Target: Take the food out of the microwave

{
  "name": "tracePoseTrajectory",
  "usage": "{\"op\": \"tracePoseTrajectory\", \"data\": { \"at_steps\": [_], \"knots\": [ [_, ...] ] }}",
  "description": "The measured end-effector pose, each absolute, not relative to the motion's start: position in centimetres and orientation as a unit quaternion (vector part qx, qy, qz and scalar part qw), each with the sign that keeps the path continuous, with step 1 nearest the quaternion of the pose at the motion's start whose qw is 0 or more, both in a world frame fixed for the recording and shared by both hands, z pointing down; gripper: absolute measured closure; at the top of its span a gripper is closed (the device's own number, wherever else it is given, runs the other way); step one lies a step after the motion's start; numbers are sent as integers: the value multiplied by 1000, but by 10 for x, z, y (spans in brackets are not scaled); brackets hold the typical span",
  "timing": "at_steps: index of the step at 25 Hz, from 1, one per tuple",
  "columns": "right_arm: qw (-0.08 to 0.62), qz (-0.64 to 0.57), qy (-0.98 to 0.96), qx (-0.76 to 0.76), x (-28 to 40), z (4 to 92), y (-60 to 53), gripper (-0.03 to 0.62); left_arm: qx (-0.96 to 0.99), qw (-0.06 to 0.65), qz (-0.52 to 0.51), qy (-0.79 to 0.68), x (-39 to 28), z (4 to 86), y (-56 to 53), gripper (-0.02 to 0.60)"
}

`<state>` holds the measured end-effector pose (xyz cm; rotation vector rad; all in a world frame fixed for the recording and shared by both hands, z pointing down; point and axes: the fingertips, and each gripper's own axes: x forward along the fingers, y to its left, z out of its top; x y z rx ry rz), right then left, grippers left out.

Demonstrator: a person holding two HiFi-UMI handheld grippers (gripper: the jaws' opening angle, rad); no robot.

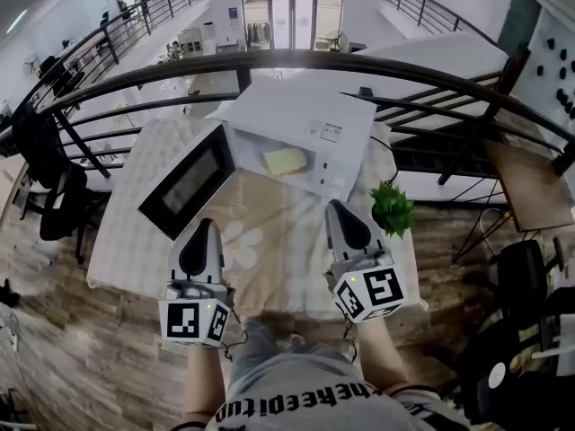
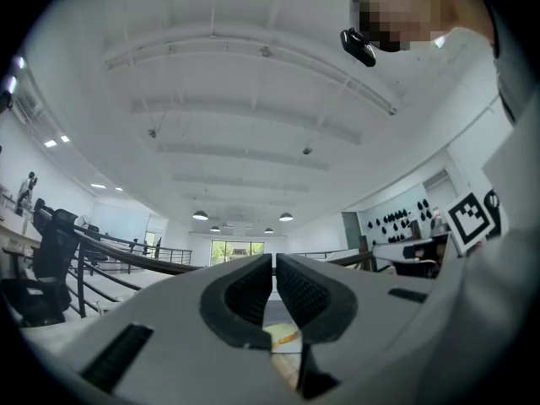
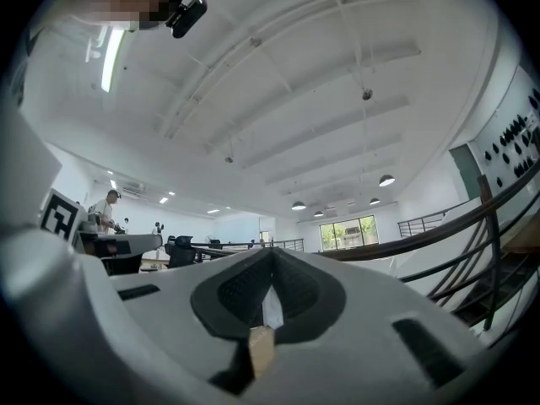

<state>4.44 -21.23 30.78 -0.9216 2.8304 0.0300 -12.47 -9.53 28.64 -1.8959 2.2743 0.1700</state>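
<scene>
The food (image 1: 286,162), a pale yellow block, lies inside the open microwave (image 1: 305,115), towards the left of the cavity. Whether it sits on a plate I cannot tell from here. The door (image 1: 189,183) is swung wide to the left and stands out over the table (image 1: 269,272).

Both tools are short of the opening and well apart from the food. The left gripper (image 1: 207,226) has its jaws closed with nothing between them, and it sits just beside the door's lower edge. The right gripper (image 1: 333,207) is likewise closed and empty, close to the microwave's front right corner, with a small plant (image 1: 393,209) near its outer side.

To do this step well, I'd say the jaws need opening before they go in. The left one should keep clear of the door, and the food should be taken by its near edge and drawn out level.
</scene>
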Motion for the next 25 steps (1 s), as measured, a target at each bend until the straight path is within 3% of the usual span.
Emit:
{"op": "tracePoseTrajectory", "data": {
  "at_steps": [25],
  "knots": [
    [69, 7, 931, -358, -43, 315, -293, 589, -694, 91, 61, 712, -214, 297, -211, 566]
  ]
}}
